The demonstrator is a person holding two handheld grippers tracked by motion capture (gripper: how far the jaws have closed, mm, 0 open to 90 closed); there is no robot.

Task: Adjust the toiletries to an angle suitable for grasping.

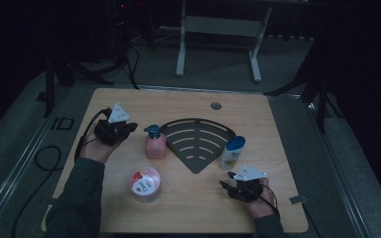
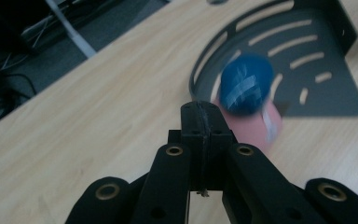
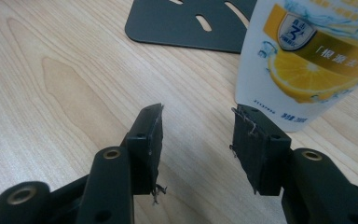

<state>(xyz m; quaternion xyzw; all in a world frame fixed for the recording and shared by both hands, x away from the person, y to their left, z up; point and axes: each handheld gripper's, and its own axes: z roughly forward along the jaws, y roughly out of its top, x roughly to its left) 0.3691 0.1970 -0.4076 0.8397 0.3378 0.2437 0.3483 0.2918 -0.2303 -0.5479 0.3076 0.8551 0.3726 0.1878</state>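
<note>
On the wooden table [image 1: 188, 208] four things sit close together: a pink soap bottle [image 1: 155, 146] with a blue pump top, a dark fan-shaped rack [image 1: 198, 140] lying flat, a white bottle [image 1: 232, 152] with a blue cap, and a round tub [image 1: 145, 184] near the front edge. The left gripper [image 1: 127, 130] is clenched with nothing in it, its two black jaws pressed flat together. It hangs just to the left of the pink soap bottle, not touching it.

The right gripper [image 1: 226, 180] is released, with its jaws apart and empty, near the bottom of the white bottle. From the right gripper view, one jaw tip looks very close to the bottle (I cannot tell if it touches).

It looks like the reaching step, before anything is picked up. Next, I think the left jaws must open wide before they can take the soap bottle. The right jaws need to slide around the white bottle, then squeeze.

The white bottle's label [image 3: 307, 56] shows a lemon slice, a small shield badge and Chinese writing too small to read. The tub lid has red and white print, too blurry to read.
</note>
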